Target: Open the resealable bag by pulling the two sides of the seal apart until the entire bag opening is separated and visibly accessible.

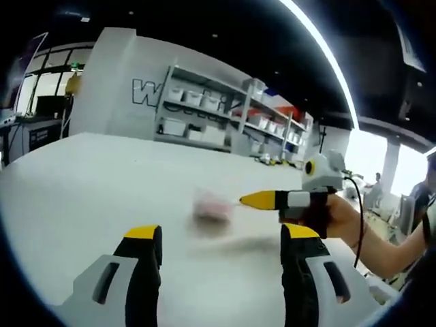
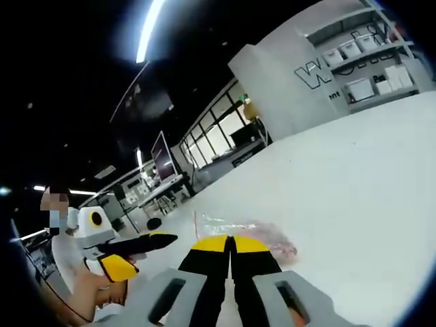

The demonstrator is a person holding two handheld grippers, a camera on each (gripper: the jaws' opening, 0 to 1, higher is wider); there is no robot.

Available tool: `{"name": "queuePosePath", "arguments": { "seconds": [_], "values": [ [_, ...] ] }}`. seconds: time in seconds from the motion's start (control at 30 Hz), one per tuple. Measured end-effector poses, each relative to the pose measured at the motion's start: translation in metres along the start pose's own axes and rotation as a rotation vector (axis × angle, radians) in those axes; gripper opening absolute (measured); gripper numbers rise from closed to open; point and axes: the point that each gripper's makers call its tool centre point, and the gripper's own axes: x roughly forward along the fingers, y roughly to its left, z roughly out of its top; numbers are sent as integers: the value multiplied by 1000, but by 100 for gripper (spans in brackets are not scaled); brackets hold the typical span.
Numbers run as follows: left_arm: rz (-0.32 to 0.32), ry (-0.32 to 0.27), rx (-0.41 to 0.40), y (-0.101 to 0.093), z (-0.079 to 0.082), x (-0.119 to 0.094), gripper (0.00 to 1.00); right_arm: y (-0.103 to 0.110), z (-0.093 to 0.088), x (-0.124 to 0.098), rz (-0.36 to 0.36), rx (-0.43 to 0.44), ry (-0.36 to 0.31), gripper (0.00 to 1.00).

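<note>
A long white ceiling light strip [image 1: 325,58] glares overhead, brightening the white matte table [image 1: 102,191]; below it, the pinkish clear plastic bag [image 1: 212,206] is motion-blurred. Edges bend.

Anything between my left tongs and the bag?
Nothing: in the left gripper view, bare white table runs from the open left tongs to the blurred bag.

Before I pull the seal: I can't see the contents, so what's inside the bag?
Something pinkish shows through the clear bag on the white table. The right hand-held gripper covers its near edge.
</note>
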Motion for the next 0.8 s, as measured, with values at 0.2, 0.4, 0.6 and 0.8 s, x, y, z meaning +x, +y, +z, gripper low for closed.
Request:
{"name": "queuePosePath", "arguments": {
  "seconds": [0.2,0.4,0.6,0.8],
  "values": [
    [0,1,-8,0,0,1,69,-1,0,-1,1,3,-2,0],
    [-4,3,-18,0,-1,2,67,0,1,-2,3,5,-5,0],
    [-8,-12,-45,0,2,1,68,1,0,-2,5,9,-5,0],
    [-9,-9,-47,-2,1,1,68,1,-1,-2,5,10,-4,0]
  ]
}}
